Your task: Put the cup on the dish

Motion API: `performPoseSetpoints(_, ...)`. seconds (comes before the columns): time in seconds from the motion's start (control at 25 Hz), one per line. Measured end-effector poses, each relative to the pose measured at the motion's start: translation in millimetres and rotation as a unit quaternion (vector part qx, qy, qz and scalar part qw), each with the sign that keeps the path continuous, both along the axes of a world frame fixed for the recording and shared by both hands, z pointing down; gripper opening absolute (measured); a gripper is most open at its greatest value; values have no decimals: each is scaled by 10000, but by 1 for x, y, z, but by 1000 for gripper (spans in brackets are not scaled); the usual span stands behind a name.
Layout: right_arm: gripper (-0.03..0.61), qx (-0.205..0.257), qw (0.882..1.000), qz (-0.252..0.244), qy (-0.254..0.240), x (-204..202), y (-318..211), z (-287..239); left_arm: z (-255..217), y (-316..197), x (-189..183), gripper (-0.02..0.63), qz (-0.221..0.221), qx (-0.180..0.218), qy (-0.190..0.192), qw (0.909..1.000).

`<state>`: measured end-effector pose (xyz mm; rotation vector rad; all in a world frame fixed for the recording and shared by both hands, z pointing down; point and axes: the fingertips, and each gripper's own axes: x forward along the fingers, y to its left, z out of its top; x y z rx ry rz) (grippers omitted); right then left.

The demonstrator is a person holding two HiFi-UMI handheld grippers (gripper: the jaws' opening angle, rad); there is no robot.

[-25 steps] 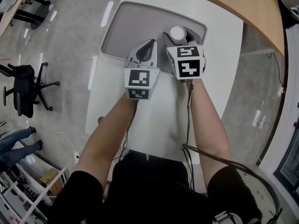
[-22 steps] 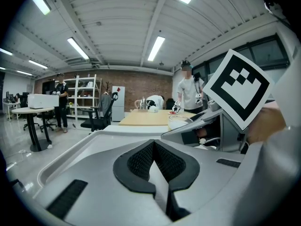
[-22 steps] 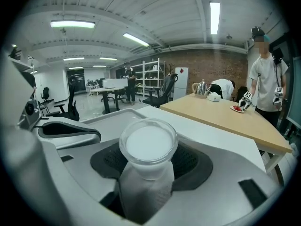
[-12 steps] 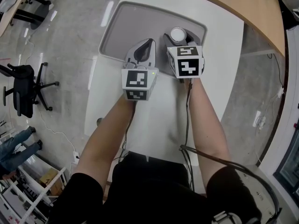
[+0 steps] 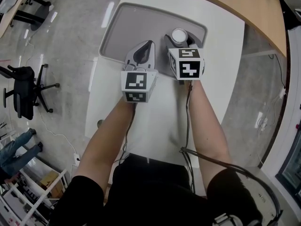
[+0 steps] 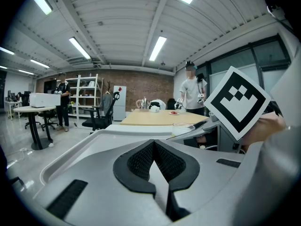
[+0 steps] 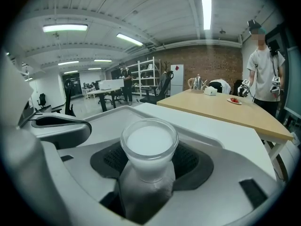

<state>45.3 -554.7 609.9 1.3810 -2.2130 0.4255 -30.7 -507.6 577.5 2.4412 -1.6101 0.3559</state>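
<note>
The cup [image 5: 179, 35] is small and clear with a white filling; my right gripper [image 5: 179, 41] is shut on it over the right end of the grey dish, a shallow tray [image 5: 131, 22]. In the right gripper view the cup [image 7: 149, 145] stands upright between the dark pads, and the tray's rim [image 7: 117, 113] shows behind it. I cannot tell whether the cup touches the tray. My left gripper [image 5: 147, 46] hovers over the tray's near edge beside the right one. It is shut, its pads [image 6: 141, 159] meeting at the tip with nothing between them.
The tray lies on a white table [image 5: 216, 36], which meets a wooden table [image 5: 244, 4] at the far right. An office chair [image 5: 26, 91] stands on the floor to the left. A person [image 7: 265, 69] stands beyond the wooden table. Cables trail from the grippers.
The left gripper has drawn back a little toward me. The right gripper, still holding the cup, has barely shifted.
</note>
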Motion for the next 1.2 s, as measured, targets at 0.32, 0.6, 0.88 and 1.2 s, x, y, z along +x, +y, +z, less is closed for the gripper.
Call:
performPoseSetpoints(0.32,242,128,9996,-51,-234,4,4,-14,-5,2,-5,8,-76,-46,-67,9999)
performPoseSetpoints(0.6,242,385,9990,7,-222,7,15,-38,-20,7,-5,8,-37,32,-86,10000)
performPoseSetpoints(0.88,242,695,9971,69,-290,6,43,-87,-59,27,-5,8,119,237,-150,9995)
performPoseSetpoints(1.2,114,1350,9891,379,-449,13,117,-188,-150,78,-5,9,350,684,38,9970)
